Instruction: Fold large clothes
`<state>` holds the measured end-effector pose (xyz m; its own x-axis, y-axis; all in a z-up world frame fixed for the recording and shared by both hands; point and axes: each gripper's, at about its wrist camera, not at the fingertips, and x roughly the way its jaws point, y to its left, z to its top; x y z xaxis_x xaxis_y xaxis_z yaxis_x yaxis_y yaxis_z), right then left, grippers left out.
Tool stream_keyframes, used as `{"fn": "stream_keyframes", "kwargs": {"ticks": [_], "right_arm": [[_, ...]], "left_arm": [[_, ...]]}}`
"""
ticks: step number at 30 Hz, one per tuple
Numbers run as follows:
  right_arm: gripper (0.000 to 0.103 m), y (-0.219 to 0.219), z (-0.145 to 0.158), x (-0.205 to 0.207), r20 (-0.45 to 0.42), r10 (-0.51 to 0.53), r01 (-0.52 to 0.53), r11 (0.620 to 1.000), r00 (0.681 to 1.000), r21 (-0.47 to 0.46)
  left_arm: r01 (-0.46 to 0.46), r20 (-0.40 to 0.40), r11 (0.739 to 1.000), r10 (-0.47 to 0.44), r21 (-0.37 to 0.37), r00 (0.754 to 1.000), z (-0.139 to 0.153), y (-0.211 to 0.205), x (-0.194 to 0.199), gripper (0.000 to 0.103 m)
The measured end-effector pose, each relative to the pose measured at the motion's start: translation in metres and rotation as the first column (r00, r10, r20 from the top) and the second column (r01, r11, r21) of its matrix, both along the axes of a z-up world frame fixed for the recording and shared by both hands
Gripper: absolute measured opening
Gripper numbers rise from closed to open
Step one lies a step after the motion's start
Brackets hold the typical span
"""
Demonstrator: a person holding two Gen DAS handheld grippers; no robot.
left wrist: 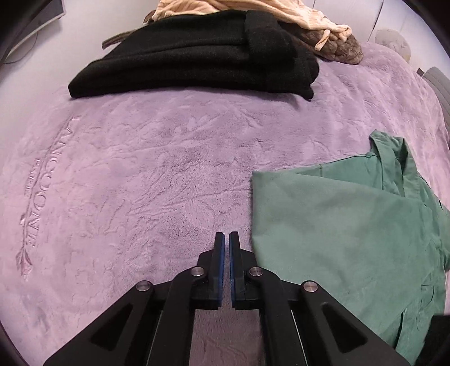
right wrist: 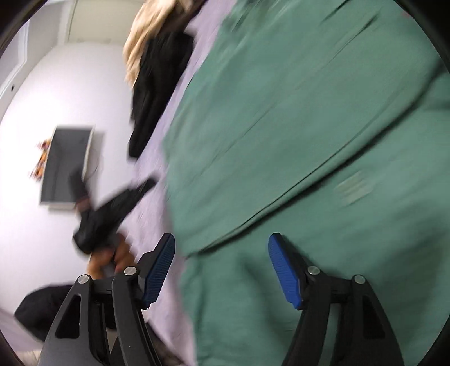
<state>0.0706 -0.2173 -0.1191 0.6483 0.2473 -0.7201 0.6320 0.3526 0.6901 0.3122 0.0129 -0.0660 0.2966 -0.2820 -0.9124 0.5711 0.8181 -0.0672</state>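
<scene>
Over the lilac blanket [left wrist: 140, 169], the left gripper [left wrist: 225, 239] is pressed together on nothing, just beside one green shirt [left wrist: 337, 225]. Above that shirt, the right gripper [right wrist: 222, 247] is spread, empty. Farther off lies one folded black garment [left wrist: 197, 56], then one cream garment [left wrist: 253, 8].

blanket [left wrist: 146, 174]: plush, embossed fleece | shirt [left wrist: 337, 225]: smooth matt cloth | sweater [left wrist: 197, 56]: fuzzy knit (black) | pads [right wrist: 284, 270]: ribbed
</scene>
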Motion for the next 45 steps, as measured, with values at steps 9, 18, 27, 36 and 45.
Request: {"fn": "stream_keyframes", "kwargs": {"ticks": [9,18,27,36,45], "right_arm": [[0.006,-0.122,-0.015,-0.047,-0.108,-0.279,0.270,0.958,0.954,-0.093],[0.006,-0.106,-0.005,-0.095,-0.112,-0.272,0.271,0.962,0.956,-0.027],[0.063,-0.091,0.029,-0.129,-0.123,-0.130,0.122,0.990,0.984,-0.070],[0.075,-0.083,0.036,-0.164,-0.088,-0.106,0.104,0.994,0.990,-0.026],[0.102,-0.099,0.048,-0.197,-0.032,-0.131,0.131,0.991,0.991,-0.023]], "left_arm": [[0.063,-0.015,0.998,-0.063,-0.016,0.998,0.002,-0.016,-0.050,0.006],[0.062,-0.003,0.996,-0.062,0.063,0.998,-0.028,-0.018,-0.070,0.006],[0.025,-0.021,0.996,-0.023,0.091,1.000,-0.012,-0.025,-0.095,0.006],[0.049,-0.016,0.995,-0.048,0.087,0.999,0.001,-0.051,-0.166,0.103],[0.154,-0.034,0.980,-0.151,0.123,0.988,0.000,-0.092,-0.219,0.103]]}}
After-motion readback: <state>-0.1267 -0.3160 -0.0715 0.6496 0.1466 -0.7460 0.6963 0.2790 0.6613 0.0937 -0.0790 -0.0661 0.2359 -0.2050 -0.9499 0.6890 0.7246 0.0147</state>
